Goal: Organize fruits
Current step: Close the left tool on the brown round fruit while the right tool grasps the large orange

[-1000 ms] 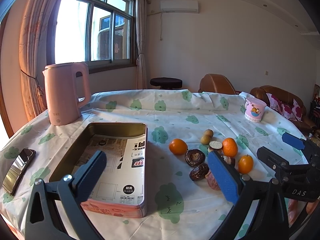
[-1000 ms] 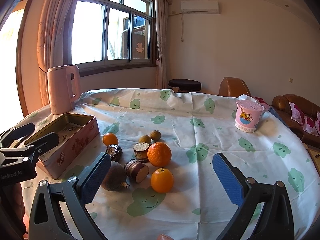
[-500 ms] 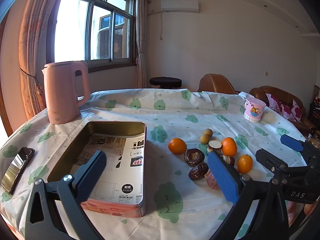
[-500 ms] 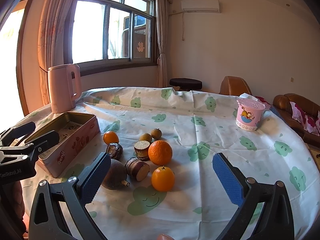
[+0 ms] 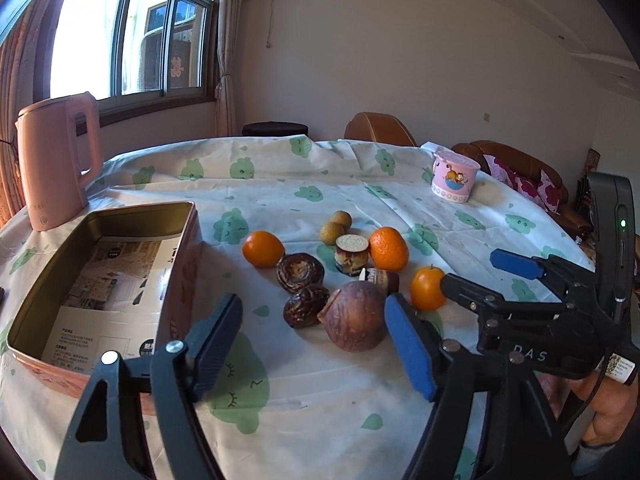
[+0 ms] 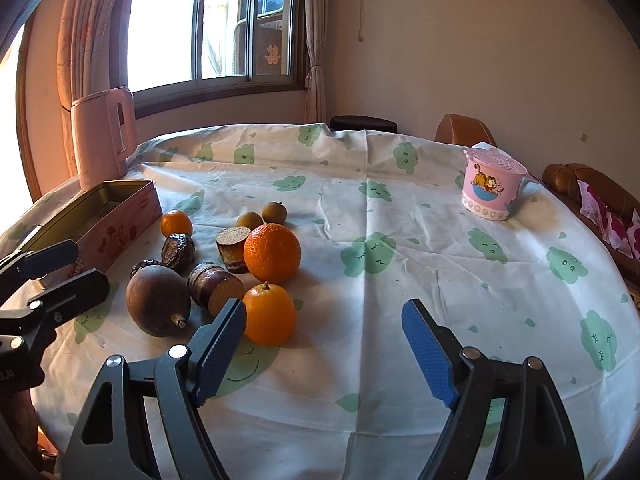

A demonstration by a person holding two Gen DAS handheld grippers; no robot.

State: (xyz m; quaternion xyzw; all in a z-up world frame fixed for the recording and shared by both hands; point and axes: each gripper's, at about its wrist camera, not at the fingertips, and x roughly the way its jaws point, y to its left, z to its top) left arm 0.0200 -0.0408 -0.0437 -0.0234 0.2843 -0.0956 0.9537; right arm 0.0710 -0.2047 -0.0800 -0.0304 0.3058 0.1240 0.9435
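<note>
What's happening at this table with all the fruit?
A person holds a two-finger tool in each hand, sorting fruit. The left gripper and right gripper hover over the pile, jaws closing with nothing between them yet. The oranges and other pieces lie loose on the tablecloth; the tin box holds no fruit.

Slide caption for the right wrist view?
Right gripper, jaws closing on nothing, beside the nearest orange; open tin waits at left.
</note>
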